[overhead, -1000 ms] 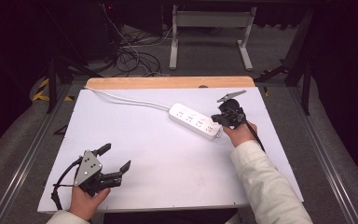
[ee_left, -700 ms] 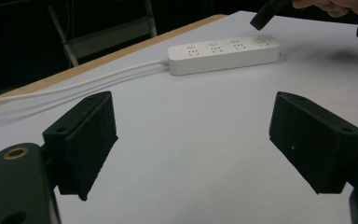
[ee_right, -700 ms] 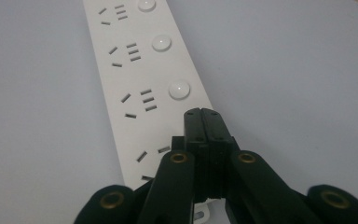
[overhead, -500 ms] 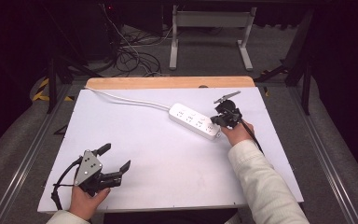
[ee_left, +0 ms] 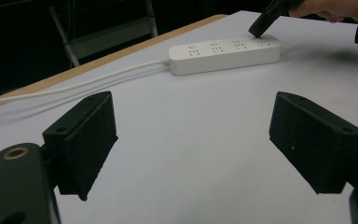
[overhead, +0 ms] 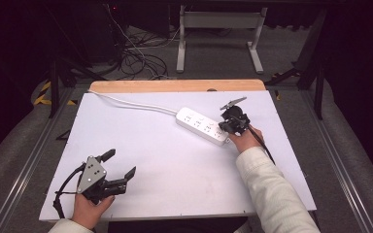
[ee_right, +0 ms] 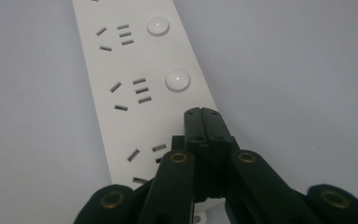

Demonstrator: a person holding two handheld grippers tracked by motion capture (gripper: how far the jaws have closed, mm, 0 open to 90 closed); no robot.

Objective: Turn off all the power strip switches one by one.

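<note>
Right gripper (ee_right: pixel 204 122): my jaws pressed together, empty, tips down on the near end of the power strip (overhead: pixel 203 126) | left gripper (overhead: pixel 118 167): my jaws wide apart, empty, low over the white table (overhead: pixel 175 170) | strip: smooth white plastic bar, round buttons, white cord (overhead: pixel 131 102) trailing to the far-left corner.

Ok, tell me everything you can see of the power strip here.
The power strip is a long white plastic bar lying flat and diagonal on the white table, with a row of sockets, each beside a round white button. Its white cord trails toward the far left corner. The shut right gripper presses down at its near end.
</note>
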